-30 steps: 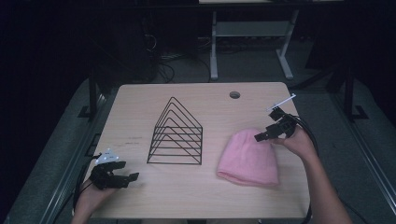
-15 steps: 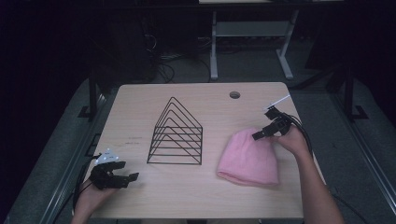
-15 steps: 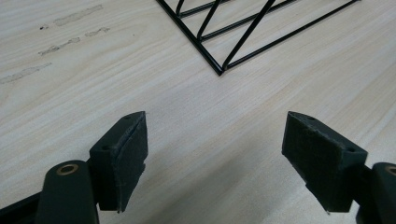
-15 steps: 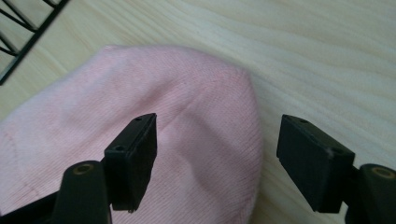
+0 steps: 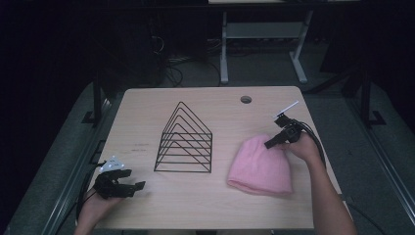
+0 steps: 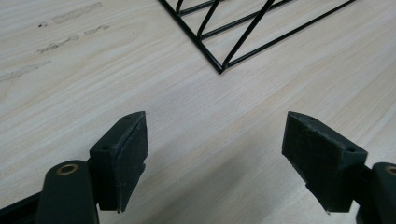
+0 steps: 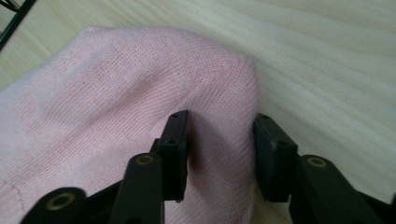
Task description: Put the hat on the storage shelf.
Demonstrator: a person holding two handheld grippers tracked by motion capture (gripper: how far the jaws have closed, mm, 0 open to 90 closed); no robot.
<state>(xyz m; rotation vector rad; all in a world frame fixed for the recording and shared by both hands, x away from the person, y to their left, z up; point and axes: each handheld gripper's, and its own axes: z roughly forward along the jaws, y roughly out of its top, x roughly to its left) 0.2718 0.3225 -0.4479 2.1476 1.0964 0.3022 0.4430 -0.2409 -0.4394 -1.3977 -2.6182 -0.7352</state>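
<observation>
Now the right claw [image 7: 219, 158] has just been closing, its jaws pinching a fold at the crown of the pink beanie [image 5: 260, 166] near the surface's [image 5: 147, 105] right edge. Grasping step; next, lift cleanly. The left claw [image 6: 224, 158] hangs released, near-left corner.

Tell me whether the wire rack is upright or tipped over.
Upright: the wire rack stands on its flat base on the table, peak pointing up.
</observation>
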